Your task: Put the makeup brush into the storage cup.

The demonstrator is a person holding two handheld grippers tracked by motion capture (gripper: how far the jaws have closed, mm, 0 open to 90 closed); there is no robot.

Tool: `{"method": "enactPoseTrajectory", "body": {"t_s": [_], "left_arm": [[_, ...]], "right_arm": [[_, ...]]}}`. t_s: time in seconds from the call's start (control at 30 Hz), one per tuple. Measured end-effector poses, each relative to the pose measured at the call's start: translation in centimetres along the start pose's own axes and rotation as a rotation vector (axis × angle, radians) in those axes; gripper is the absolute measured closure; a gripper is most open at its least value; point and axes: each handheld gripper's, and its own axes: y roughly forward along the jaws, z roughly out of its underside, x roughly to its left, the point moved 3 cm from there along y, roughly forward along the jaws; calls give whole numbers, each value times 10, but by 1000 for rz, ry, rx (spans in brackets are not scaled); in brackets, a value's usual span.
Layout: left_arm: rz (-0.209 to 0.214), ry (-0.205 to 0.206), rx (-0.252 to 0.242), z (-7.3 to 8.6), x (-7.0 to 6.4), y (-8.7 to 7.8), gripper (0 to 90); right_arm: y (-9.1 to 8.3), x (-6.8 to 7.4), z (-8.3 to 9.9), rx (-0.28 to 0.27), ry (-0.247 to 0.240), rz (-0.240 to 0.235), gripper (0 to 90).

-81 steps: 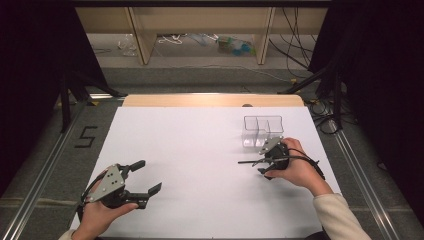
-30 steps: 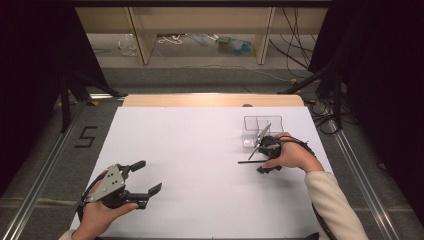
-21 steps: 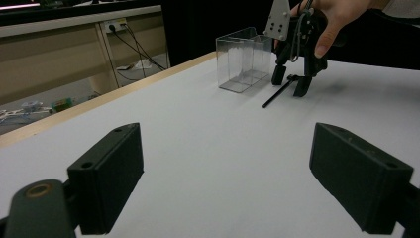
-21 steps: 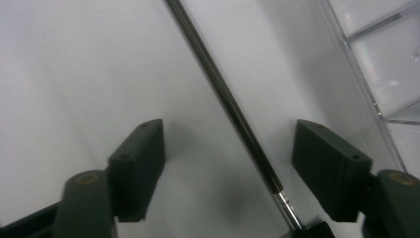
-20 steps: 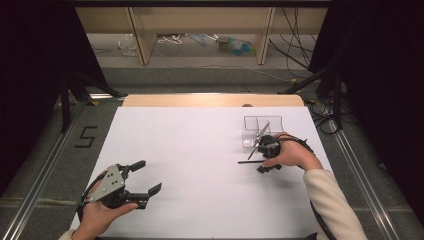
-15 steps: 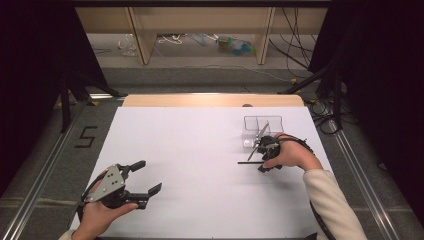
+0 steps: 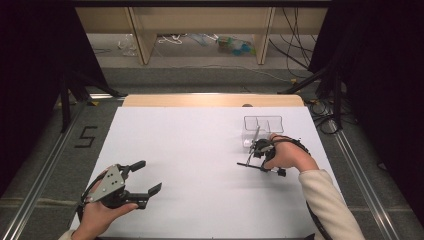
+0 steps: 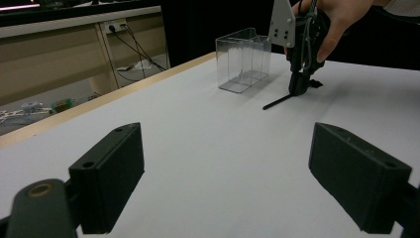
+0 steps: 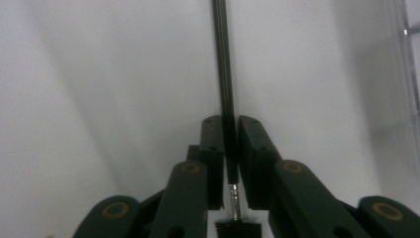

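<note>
- I see the worktop (image 7: 200, 165), a wide white sheet with a bare wooden strip along its far edge; grey floor lies beyond it on every side.
- Far right on the worktop stands a clear box (image 7: 263, 128), split into two compartments by a middle wall. In the left gripper view the box (image 8: 242, 59) looks see-through, and I cannot tell whether anything lies in it.
- My left gripper (image 7: 142, 177) is at the near left corner, held in my left hand (image 7: 100, 217), with its grey plate on top. Its jaws are spread wide and hold nothing; in the left gripper view they frame bare white sheet, pointing towards the far right.
- My right gripper (image 7: 252, 161) is on the right side, just near of the box, held in my right hand (image 7: 290, 155). In its own view the right gripper (image 9: 230, 148) has its jaws pressed onto a thin black rod.
- The rod (image 7: 249, 165) is long and thin. In the high view it sticks out left from the jaws, low over the sheet, near the box but not in it. In the left gripper view the rod (image 8: 277, 102) slants down with its free tip at or just over the sheet; I cannot tell whether it touches. In the right gripper view the rod (image 9: 224, 74) runs straight away between the jaws, and behind them it ends in a metal neck with short black bristles.
</note>
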Motion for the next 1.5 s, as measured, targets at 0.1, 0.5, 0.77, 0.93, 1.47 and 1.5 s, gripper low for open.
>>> {"method": "enactPoseTrajectory", "body": {"t_s": [0.1, 0.5, 0.77, 0.93, 1.47, 1.5], "left_arm": [[0, -3, 0, 0, 0, 0, 138], [1, -8, 4, 1, -1, 1, 139], [10, -8, 9, 1, -2, 2, 141], [20, -8, 6, 2, -2, 3, 144], [50, 1, 34, 2, -8, 6, 157], [55, 3, 35, 2, -9, 6, 158]], "right_arm": [[0, 0, 0, 12, -20, 0, 854], [0, 1, -1, 13, -29, 6, 861], [-5, 1, 2, 12, -34, 8, 862], [-11, 2, 2, -11, -80, 7, 862], [-28, 27, -1, 14, -173, -1, 862], [-30, 30, -2, 21, -173, -9, 862]]}}
